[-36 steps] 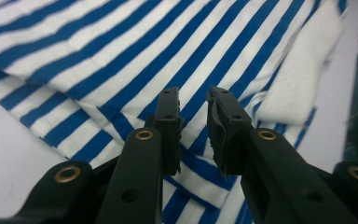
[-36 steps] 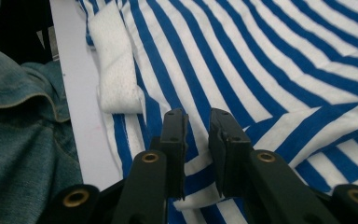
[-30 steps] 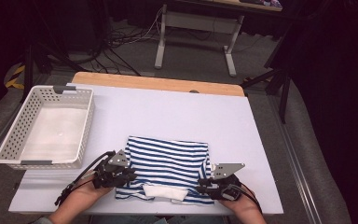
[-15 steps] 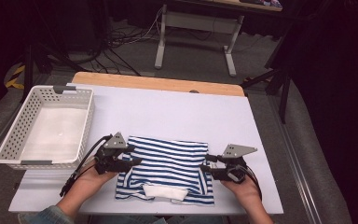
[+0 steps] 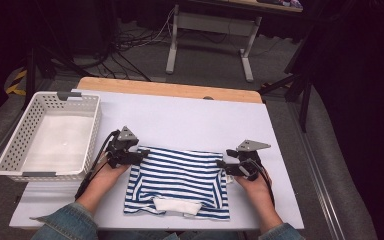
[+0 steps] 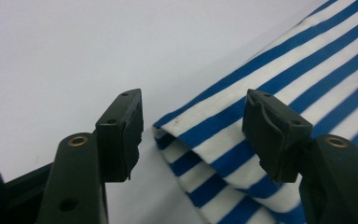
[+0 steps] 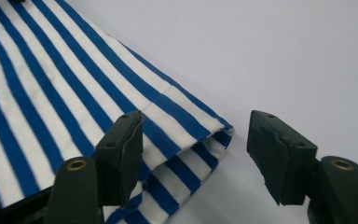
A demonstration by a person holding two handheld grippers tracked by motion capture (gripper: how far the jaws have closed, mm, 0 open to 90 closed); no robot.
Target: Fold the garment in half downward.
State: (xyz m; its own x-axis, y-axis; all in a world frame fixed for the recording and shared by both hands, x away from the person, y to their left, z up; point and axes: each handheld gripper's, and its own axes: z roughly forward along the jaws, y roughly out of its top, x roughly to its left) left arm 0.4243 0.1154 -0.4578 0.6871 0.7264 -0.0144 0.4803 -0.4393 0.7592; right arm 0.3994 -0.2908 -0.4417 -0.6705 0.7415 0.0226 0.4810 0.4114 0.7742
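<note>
A blue-and-white striped shirt (image 5: 177, 180) lies folded flat on the white table (image 5: 190, 117), with its white collar at the near edge. My left gripper (image 5: 139, 156) is at the shirt's far left corner. Its jaws have just been opening, and the corner of the shirt (image 6: 279, 65) lies loose between the fingers of that gripper (image 6: 193, 133). My right gripper (image 5: 223, 166) is at the far right corner. Its jaws have also just been opening, and in the right gripper view this gripper (image 7: 198, 156) straddles the shirt (image 7: 51, 79) corner without pressing it.
A white plastic basket (image 5: 10, 150) stands on the table's left side with a white cloth inside. A wooden strip (image 5: 170, 90) runs along the table's far edge. Beyond it are cables and a metal stand on the floor.
Both hands moved away from the person, from the shirt's near sides to its far corners. Both grippers went from shut on the cloth to open, and the shirt's upper layer now lies flat.
</note>
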